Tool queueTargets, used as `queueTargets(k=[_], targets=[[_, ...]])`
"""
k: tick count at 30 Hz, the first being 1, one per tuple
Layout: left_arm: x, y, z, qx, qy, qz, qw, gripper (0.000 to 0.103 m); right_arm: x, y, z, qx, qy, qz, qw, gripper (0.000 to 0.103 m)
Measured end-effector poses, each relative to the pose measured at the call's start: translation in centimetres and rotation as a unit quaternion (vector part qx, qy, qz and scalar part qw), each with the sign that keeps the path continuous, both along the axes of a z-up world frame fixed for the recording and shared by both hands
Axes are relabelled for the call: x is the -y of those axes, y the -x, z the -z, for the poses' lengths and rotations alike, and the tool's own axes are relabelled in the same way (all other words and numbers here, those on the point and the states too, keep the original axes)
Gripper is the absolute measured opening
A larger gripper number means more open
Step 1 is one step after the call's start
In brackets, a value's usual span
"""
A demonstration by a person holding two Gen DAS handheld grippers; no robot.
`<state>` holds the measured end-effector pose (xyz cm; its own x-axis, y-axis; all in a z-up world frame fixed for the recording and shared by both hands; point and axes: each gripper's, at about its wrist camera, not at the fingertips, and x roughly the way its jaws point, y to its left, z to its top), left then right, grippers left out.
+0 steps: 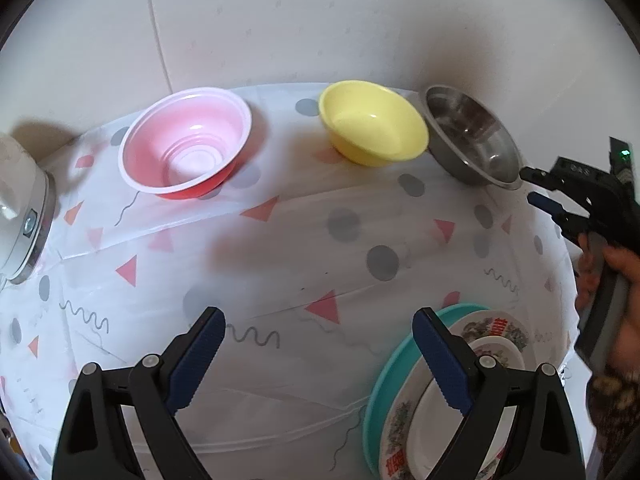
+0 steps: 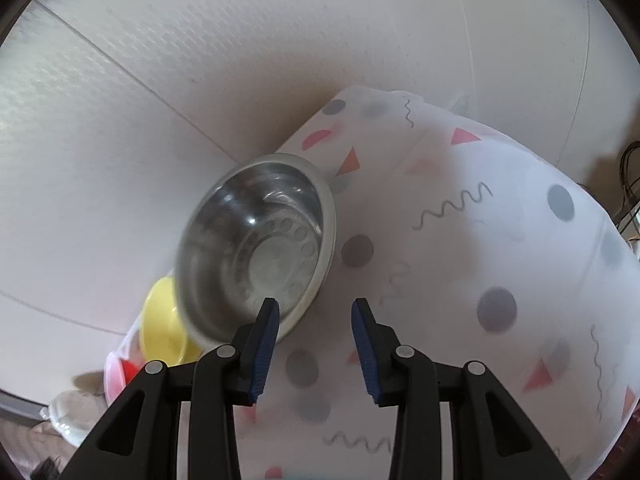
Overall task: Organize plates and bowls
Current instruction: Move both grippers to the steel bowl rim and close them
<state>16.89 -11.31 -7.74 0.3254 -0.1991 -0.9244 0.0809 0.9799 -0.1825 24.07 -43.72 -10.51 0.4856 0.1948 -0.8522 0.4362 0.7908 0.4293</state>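
Observation:
Three bowls stand in a row along the table's far edge in the left wrist view: a pink-and-red bowl (image 1: 188, 144), a yellow bowl (image 1: 374, 128) and a steel bowl (image 1: 472, 140). At the near right lies a stack of plates: a teal plate (image 1: 384, 384), a patterned plate (image 1: 496, 328) and a small white plate (image 1: 500, 354). My left gripper (image 1: 318, 320) hangs open over bare cloth, its right finger in front of the stack. My right gripper (image 1: 528, 186) (image 2: 316, 304) is open and empty, its left finger over the near rim of the steel bowl (image 2: 256, 240). The yellow bowl (image 2: 164, 328) sits beyond.
A patterned tablecloth (image 1: 280, 248) covers the table, which stands against a white wall (image 1: 280, 20). A white appliance with a metal band (image 1: 24, 216) stands at the left end. A person's hand (image 1: 612, 280) holds the right gripper. Cables (image 2: 630, 184) hang past the table's right side.

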Motion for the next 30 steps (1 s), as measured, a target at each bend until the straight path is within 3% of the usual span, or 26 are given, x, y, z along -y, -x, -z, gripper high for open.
queueTargets(k=[10,12,18,30], targets=[[-0.6,-0.2,0.8,-0.017,-0.001,-0.011,0.9998,0.095,0.5,-2.7,3.9,-0.027,-0.039,0.017,0.999,0.038],[-0.4,-0.3,0.8,-0.017,0.0,-0.008,0.9998,0.095,0.5,-2.7,4.3,-0.023,-0.044,0.015,0.999,0.032],[0.6,-0.9,0.6,-0.015,0.006,0.004,0.9999,0.095,0.2,-2.2,3.7,-0.011,-0.032,-0.009,0.999,0.024],[5.0,-3.0,0.7,-0.015,0.031,0.05,0.9982,0.095,0.6,-0.4,2.5,-0.01,-0.029,-0.012,0.999,0.024]])
